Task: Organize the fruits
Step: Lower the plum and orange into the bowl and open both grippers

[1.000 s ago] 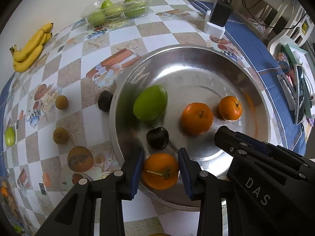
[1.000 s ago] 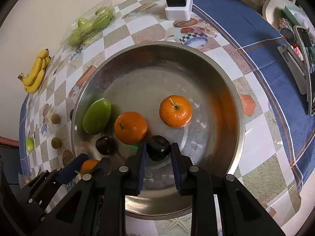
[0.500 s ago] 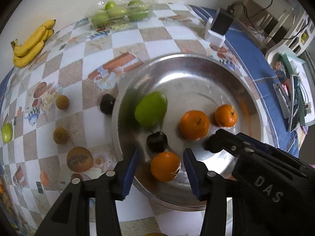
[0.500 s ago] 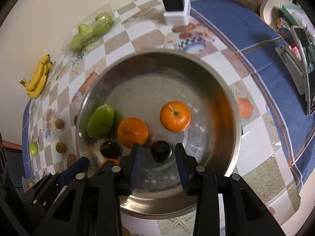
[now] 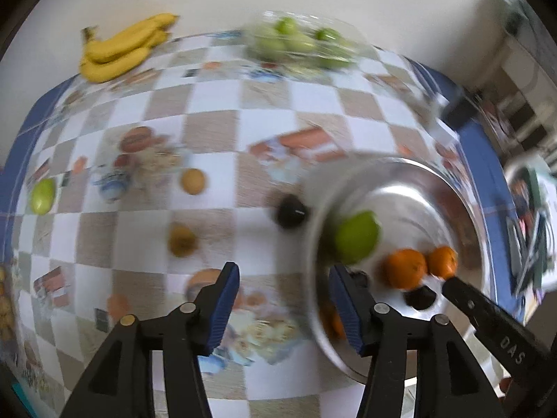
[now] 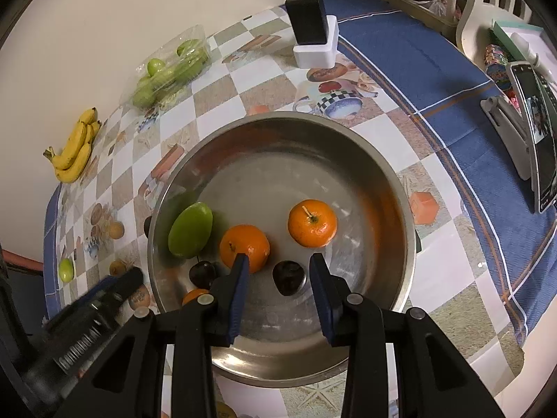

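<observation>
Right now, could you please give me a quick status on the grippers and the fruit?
Left gripper open, empty, jaws just opening. Right gripper open over a dark fruit in the bowl. Nothing in the way.

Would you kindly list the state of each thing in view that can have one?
Left gripper: open, empty, jaws just opening.
Right gripper: open, dark plum lies loose between its jaws.
Metal bowl: upright, holding fruit.
Clear box: lid shut over green fruit.
Phone: propped upright, screen lit.
Charger: cable plugged in.
</observation>
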Demonstrator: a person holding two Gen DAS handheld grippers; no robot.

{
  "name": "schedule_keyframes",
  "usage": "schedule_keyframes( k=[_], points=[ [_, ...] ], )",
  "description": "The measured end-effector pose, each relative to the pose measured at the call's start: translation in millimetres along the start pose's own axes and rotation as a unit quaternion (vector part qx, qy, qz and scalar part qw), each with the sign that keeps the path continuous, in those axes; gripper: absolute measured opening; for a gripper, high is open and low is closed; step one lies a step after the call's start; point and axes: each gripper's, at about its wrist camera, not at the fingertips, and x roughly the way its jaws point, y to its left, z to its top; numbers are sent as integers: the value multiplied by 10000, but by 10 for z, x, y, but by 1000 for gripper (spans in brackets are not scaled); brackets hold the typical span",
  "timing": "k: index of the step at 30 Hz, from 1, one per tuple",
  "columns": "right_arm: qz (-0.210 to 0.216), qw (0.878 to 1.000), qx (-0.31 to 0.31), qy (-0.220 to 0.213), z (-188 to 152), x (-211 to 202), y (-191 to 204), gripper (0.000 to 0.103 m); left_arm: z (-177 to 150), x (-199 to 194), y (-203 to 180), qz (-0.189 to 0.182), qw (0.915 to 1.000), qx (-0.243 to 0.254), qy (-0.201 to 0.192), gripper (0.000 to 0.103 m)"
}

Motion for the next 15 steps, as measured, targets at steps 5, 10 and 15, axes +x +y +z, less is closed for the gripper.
schedule_keyframes(
  k=[5, 10, 15],
  points=[
    [-50, 9999, -160, 27, -21, 27, 94, 37, 45, -17, 324, -114, 9988, -478, 32, 61],
    [-42, 9995, -310, 43, -41, 42, 183, 37, 64, -52, 608, -7, 9962, -872, -10, 63],
    [-85, 9992, -390, 34, -48, 53, 230, 38, 83, -72, 806, 49, 9938, -1109, -62, 68]
  ],
)
